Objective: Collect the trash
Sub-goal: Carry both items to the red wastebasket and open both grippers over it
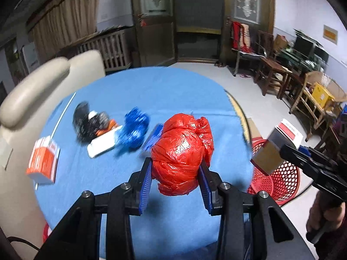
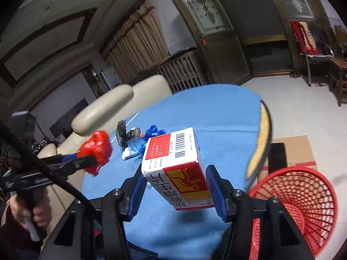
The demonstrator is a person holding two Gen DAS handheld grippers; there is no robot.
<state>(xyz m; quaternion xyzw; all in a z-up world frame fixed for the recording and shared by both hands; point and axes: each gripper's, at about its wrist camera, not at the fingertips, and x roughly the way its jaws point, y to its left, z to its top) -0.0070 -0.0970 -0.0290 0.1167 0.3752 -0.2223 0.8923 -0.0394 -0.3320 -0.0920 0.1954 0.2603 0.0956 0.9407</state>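
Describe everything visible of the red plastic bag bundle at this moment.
The red plastic bag bundle is a crumpled, glossy ball of thin film, knotted and creased, with a loose flap at its top right. It is pinched between the blue pads of the left gripper, lifted clear above the blue tablecloth. From the right wrist view it hangs in the air, touching nothing else.

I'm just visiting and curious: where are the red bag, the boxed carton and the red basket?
red plastic bag [image 1: 182,151], left wrist view, middle of the crumpled bundle.
red and white box [image 2: 173,164], right wrist view, its white end face.
red mesh basket [image 2: 303,195], right wrist view, inner mesh wall.
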